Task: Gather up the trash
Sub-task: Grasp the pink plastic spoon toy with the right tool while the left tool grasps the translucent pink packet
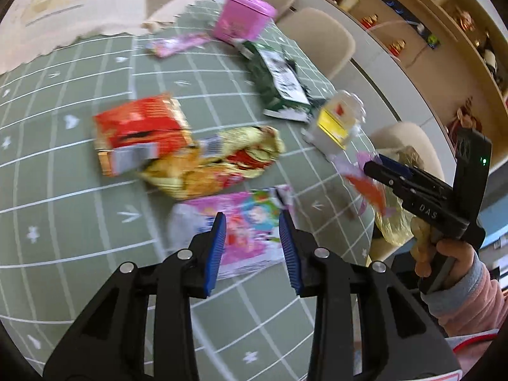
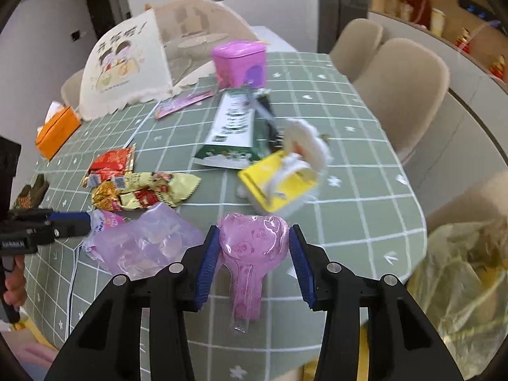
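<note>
Right gripper (image 2: 254, 247) fingers clamp the pink plastic blister (image 2: 250, 244) (thin, springy, crushable): grip its edges. Left gripper (image 1: 253, 241) fingers stand part-open, empty, over a limp pink wrapper (image 1: 244, 222).

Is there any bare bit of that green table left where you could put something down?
Yes: the tablecloth is bare right of the yellow box, toward the beige chairs. The middle is crowded: red packet, yellow wrapper, green-and-white bag, pink tin.

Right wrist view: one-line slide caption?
Right gripper clamps a pink heart-shaped plastic wrapper above the littered green checked tablecloth.
</note>
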Available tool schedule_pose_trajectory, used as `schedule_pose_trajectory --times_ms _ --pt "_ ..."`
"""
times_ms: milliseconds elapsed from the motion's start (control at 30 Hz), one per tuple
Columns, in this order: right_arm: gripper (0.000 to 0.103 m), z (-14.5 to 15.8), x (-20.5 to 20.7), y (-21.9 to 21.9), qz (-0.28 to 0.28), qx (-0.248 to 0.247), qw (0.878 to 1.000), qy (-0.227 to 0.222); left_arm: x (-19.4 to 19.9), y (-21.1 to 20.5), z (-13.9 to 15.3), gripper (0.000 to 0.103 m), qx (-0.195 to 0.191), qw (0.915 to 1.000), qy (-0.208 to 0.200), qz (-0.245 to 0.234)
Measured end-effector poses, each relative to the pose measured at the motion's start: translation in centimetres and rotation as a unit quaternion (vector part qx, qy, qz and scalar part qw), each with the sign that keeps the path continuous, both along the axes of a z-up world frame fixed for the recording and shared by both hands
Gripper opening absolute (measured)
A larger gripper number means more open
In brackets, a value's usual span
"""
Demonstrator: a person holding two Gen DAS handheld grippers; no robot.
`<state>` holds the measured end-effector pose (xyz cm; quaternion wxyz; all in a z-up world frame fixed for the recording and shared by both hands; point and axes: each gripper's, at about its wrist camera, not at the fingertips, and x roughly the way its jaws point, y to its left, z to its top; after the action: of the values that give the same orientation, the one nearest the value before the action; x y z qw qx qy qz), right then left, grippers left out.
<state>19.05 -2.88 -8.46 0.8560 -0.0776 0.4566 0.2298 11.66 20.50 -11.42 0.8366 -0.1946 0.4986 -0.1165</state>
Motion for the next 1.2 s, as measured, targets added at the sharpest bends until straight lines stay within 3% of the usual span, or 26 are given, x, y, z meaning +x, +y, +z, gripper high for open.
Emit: schedule_pose_trajectory --times_ms 200,300,367,600,767,900,1000,1100,1200 --pt "0.043 -1.2 0.3 -2.4 -0.018 0.044 0.998 0.031 0.5 -2.4 0.2 0.032 -0.01 0.9998 -0.002 -0.015" --pt "0.046 -2.5 0.5 -2.6 -0.012 0.043 0.998 0.044 0.8 -2.8 0.2 0.032 -0.004 0.9999 0.0 -0.013" --pt "0.053 -2.5 0.0 -2.7 -0.01 0.042 0.999 0.034 0.7 -2.8 0.4 0.032 -0.005 1.0 -0.001 -0.007" --pt "0.053 -1.7 -0.8 -4.2 -0.003 0.026 1.0 0.015 0.3 -2.8 0.2 0.032 -0.019 0.9998 0.006 0.009" --pt "0.053 -0.6 -1.0 -7.3 -0.03 0.017 0.999 0.0 0.6 -5.7 -0.3 0.032 -0.027 0.9993 0.014 -0.022" --pt "0.053 0.4 -1.0 -9.4 -0.055 0.024 0.998 -0.01 0.7 -8.6 -1.4 0.032 -0.025 0.9977 0.048 -0.042" --pt "0.053 0.8 -1.2 -10.9 -0.07 0.025 0.997 -0.016 1.1 -9.6 -2.7 0.032 -0.016 0.9971 0.073 -0.016" --pt "0.053 0.8 -1.6 -11.4 -0.071 0.019 0.997 -0.019 1.7 -10.5 -2.6 0.027 -0.008 0.9976 0.068 0.012" --pt "0.053 0.2 -1.9 -11.5 -0.066 0.02 0.998 -0.011 2.5 -11.6 -2.6 0.007 -0.002 0.9968 0.076 0.025"
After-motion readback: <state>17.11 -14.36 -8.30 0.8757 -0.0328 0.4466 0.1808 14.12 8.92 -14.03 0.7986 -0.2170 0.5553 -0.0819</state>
